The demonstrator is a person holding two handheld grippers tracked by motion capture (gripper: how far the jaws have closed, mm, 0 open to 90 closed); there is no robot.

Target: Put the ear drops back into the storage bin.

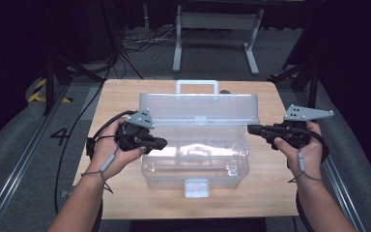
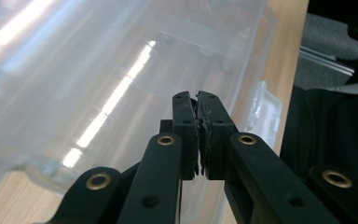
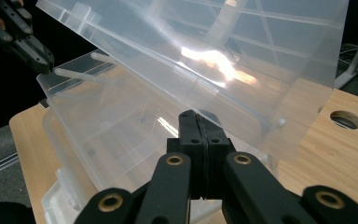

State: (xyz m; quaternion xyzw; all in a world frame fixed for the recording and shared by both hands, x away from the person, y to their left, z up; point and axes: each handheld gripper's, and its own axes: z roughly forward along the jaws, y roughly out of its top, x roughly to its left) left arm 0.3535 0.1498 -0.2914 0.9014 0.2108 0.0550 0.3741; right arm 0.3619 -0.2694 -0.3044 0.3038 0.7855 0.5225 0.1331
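A clear plastic box [image 1: 195, 159] sits mid-table [image 1: 270, 193], its lid [image 1: 200, 107] raised and leaning back, handle up. The left gripper [image 1: 162, 142] pokes at the box's left rim, jaws pressed together on nothing. The right gripper [image 1: 251, 129] hovers by the lid's right edge, jaws together too. Cables [image 1: 140, 41] and a stand's legs [image 1: 212, 43] lie on the floor beyond.

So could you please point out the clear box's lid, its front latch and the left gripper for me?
lid [image 1: 200, 107], high view, middle of the raised panel.
front latch [image 1: 196, 187], high view, centre of the tab on the box's front wall.
left gripper [image 1: 162, 142], high view, tips of its closed jaws.
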